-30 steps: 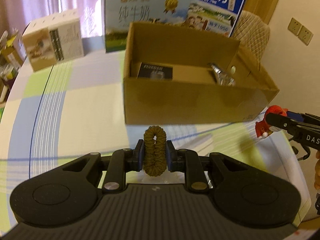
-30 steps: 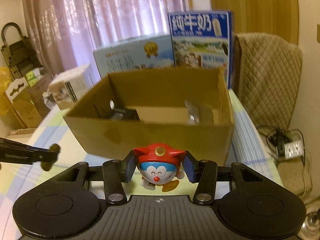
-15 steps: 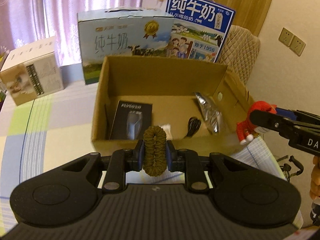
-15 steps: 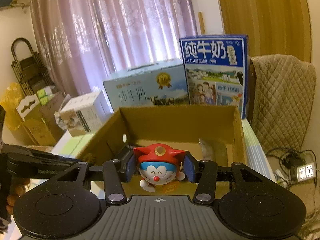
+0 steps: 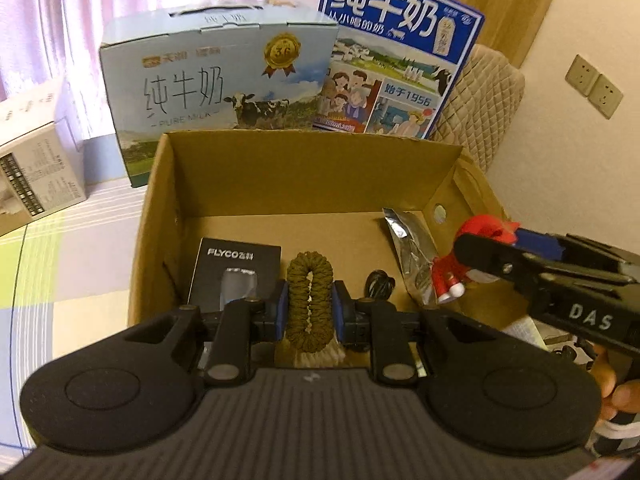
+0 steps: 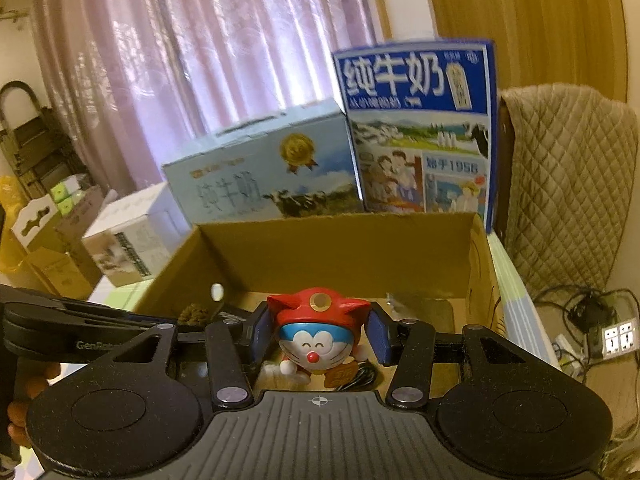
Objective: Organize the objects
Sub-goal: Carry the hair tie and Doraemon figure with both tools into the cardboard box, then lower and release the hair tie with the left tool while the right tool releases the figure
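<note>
Both grippers now over box [image 5: 304, 176].

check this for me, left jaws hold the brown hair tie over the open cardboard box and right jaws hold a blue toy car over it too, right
Not quite. The right gripper holds a Doraemon figure with a red hat, not a blue toy car; the right wrist view shows it clearly. The rest stands: the left gripper holds the brown hair tie over the open cardboard box.

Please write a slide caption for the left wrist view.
Left gripper holds olive-brown fabric scrunchie above open brown cardboard box.

milk cartons [image 5: 224, 92], quilted chair [image 6: 568, 184], curtain [image 6: 200, 60]
</note>
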Tool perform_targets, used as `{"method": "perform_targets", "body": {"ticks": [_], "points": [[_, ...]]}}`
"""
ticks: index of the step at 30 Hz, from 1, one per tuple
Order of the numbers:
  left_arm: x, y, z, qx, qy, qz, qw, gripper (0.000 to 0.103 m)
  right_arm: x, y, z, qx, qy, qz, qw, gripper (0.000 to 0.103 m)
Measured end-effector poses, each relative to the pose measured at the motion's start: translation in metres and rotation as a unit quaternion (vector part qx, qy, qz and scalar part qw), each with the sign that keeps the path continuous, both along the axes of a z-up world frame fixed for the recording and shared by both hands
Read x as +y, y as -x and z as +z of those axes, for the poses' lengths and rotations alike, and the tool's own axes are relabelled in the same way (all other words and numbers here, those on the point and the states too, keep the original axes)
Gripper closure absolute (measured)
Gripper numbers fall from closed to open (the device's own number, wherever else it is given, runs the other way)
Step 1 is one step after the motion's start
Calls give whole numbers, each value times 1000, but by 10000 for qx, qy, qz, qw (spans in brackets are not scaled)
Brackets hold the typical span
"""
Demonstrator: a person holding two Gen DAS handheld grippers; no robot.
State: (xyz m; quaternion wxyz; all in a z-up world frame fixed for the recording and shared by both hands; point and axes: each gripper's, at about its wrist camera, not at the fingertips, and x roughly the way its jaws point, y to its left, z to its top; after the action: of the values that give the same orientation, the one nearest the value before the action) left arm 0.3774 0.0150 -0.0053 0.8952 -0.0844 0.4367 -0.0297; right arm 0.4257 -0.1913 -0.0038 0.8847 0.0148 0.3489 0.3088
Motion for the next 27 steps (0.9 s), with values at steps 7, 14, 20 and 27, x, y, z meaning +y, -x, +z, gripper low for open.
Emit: {"method": "perform_targets", "body": {"ticks": [7,14,20,27], "points": [[-8,-45,-17,325,-146,-115,9993,84,16,-47,-25,429,291,-117,9986,57],[-2,-82,-40,590,-231,-171,9978,82,37,-74,-44,592,563,-80,9966,57],[2,-100,-52,614,-390,-242,9971,80,43,-88,-51,650,608,-131,9959,57],[7,-113,-58,631,-362,-227,9971,74,45,-94,-53,686,620,-176,9956,57]]}}
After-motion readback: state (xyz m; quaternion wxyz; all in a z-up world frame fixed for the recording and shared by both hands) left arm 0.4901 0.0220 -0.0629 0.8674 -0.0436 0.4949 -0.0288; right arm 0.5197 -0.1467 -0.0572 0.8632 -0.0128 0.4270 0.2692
